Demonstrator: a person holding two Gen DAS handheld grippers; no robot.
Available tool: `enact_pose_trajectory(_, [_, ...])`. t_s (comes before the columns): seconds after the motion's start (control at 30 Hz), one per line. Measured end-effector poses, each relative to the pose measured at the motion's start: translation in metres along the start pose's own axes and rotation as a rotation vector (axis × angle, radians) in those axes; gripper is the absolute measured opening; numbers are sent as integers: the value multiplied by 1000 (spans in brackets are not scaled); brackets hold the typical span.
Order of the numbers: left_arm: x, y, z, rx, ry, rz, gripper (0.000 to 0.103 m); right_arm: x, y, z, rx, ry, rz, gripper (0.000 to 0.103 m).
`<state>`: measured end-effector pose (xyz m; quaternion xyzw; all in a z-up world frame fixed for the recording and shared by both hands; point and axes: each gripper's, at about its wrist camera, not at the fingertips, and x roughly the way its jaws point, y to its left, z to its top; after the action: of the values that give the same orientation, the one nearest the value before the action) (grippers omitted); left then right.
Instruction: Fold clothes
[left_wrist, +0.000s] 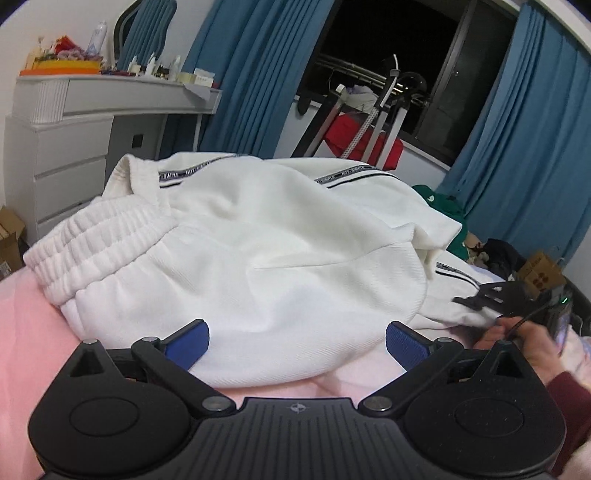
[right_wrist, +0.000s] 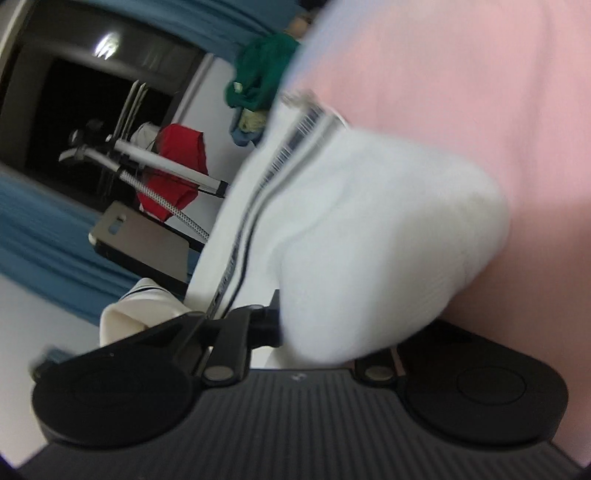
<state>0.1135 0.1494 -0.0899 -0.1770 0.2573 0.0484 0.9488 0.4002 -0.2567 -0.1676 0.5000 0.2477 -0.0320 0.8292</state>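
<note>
Printed tape (left_wrist: 192, 170) running along the side seam of the white trousers (left_wrist: 280, 236) carries the repeated words "NOT SIMPLE" in dark capitals on a grey band, edged by a black stripe. The lettering reads clearest near the waistband (left_wrist: 99, 236) and again on a second stretch of tape (left_wrist: 345, 173) further right. A third stretch near the trouser leg's end shows lettering too small to read. In the right wrist view the same tape (right_wrist: 291, 147) is blurred and illegible. A cardboard box (left_wrist: 541, 275) at right bears dark round marks, not readable as text.
</note>
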Motion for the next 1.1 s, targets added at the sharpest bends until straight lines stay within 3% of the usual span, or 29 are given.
enact_pose_trajectory(0.2, [-5, 1, 1, 30, -29, 21, 103, -58, 15, 61, -147, -138, -1, 17])
enact_pose_trajectory(0.4, [-11, 1, 4, 68, -53, 43, 103, -128, -9, 162, -197, -312, -122, 17])
enact_pose_trajectory(0.5, [-12, 1, 6, 85, -58, 49, 103, -154, -24, 208, -207, -346, -160, 17])
enact_pose_trajectory(0.67, [-14, 2, 10, 94, -48, 56, 103, -173, -42, 260, -274, -438, -188, 17])
enact_pose_trajectory(0.8, [-13, 8, 16, 68, -43, 74, 103, -159, -106, 271, -207, -421, -298, 17])
enact_pose_trajectory(0.93, [-3, 18, 18, 10, -1, 78, 103, -137, -168, 250, -192, -382, -350, 17])
enact_pose_trajectory(1.1, [1, 13, 20, 55, 5, 85, 103, -140, -179, 241, -172, -379, -334, 26])
